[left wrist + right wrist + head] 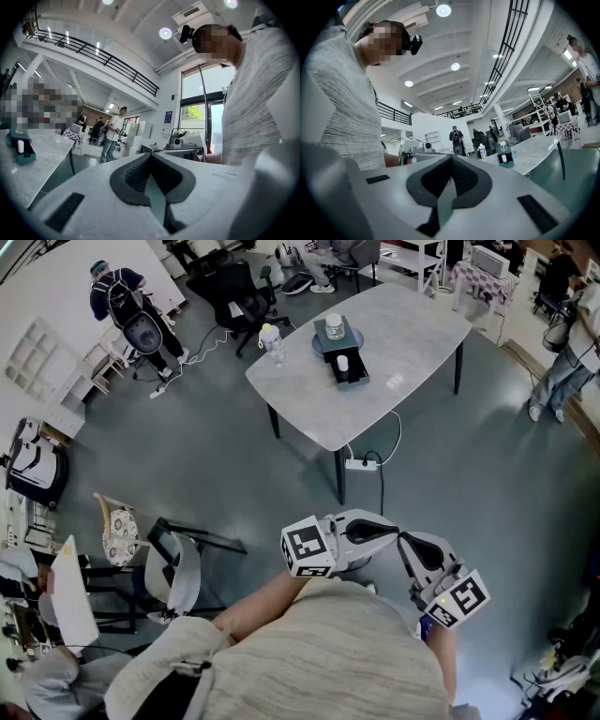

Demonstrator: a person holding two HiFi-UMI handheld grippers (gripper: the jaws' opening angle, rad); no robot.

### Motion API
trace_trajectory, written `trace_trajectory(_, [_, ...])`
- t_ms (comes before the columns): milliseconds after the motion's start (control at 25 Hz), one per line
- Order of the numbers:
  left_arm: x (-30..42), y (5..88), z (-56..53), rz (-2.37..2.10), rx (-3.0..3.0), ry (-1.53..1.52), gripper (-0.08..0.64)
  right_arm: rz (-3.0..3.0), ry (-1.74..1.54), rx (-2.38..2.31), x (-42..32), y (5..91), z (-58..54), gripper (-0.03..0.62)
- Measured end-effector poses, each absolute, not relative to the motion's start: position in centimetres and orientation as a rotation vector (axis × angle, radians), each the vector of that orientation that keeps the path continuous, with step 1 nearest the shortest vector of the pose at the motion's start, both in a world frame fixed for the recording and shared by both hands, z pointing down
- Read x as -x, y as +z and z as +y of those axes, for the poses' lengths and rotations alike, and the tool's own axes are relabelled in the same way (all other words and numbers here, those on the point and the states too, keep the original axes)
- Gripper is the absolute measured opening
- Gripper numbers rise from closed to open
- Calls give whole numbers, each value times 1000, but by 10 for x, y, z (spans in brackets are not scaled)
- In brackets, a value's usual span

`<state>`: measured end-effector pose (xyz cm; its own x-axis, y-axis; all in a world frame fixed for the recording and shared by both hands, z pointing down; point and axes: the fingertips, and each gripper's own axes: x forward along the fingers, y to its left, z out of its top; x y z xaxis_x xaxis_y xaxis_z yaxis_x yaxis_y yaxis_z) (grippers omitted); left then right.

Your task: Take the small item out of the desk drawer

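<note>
A small dark teal desk drawer unit (pixel 343 357) stands on the grey table (pixel 309 390) far ahead, with a jar on top and a small white item (pixel 343 363) in its open drawer. It also shows as the drawer unit (pixel 21 146) at far left and the drawer unit (pixel 505 159) at mid right. Both grippers are held level, close to the person's chest, far from the table. My left gripper (pixel 386 531) (pixel 151 154) and my right gripper (pixel 405 542) (pixel 451 157) point toward each other. Each has its jaws shut with nothing between them.
A clear bottle (pixel 271 341) stands at the table's left end. A power strip (pixel 361 463) and cable lie under the table. A black office chair (pixel 234 296) stands beyond it, folding chairs (pixel 178 568) at near left. People stand at back left (pixel 127 301) and right (pixel 572 362).
</note>
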<state>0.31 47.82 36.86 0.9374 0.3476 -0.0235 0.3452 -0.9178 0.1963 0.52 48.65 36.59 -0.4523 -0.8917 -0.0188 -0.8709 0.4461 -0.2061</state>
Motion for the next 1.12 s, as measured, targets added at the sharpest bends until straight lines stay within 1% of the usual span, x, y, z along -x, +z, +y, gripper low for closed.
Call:
trace_trajectory(560, [4, 377, 465, 513, -2868, 34, 15, 2584, -281, 1557, 3, 373, 473, 8])
trace_trajectory(880, [16, 388, 427, 488, -2854, 38, 15, 2557, -330, 1501, 14, 385, 435, 9])
trace_trajectory(1120, [21, 375, 379, 461, -2855, 17, 15, 2573, -329, 1482, 18, 373, 388, 9])
